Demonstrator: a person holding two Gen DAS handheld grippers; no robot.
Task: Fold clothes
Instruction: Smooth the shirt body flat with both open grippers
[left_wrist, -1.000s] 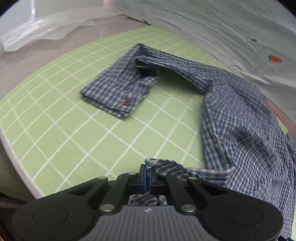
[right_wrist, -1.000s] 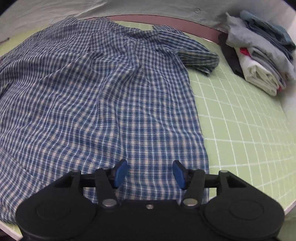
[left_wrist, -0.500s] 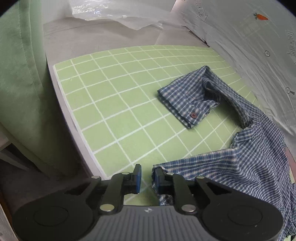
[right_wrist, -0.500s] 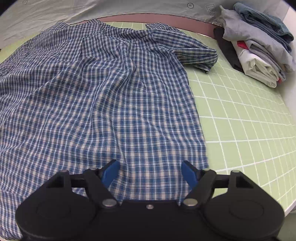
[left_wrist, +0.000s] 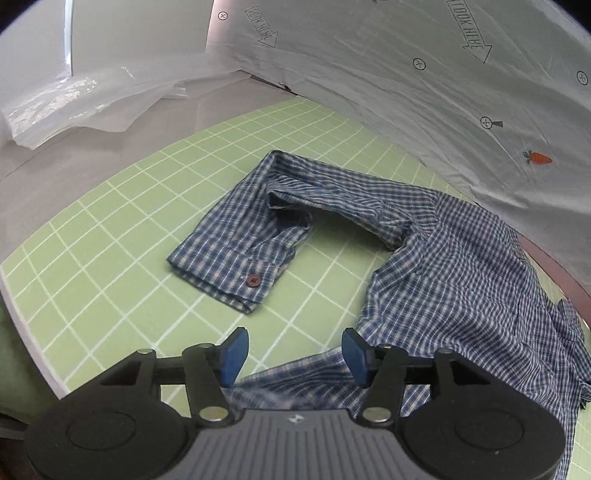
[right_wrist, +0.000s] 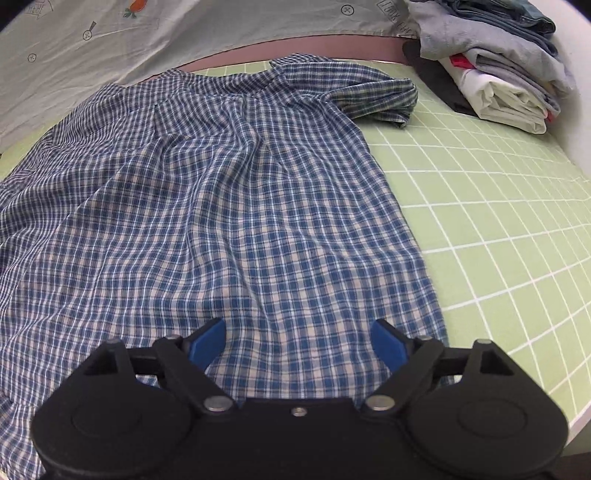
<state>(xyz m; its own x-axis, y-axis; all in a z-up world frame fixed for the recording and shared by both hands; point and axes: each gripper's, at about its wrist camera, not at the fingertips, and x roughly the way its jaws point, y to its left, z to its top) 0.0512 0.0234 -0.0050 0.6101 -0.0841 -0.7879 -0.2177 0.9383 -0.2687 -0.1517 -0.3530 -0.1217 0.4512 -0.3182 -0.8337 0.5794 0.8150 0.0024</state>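
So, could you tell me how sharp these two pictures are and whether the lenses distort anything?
Left wrist view: the plaid shirt is crisp at the cuff but smeared just ahead of the left gripper; the grid mat lines bow. Right wrist view: sharp throughout, grid lines curve strongly toward the edges, dark corners.

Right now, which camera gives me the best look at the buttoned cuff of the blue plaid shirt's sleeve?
The left wrist view. The buttoned cuff lies flat on the green grid mat, unobstructed, its brown button plainly visible. The right wrist view shows only the blue plaid shirt body and the bunched other sleeve, not this cuff.
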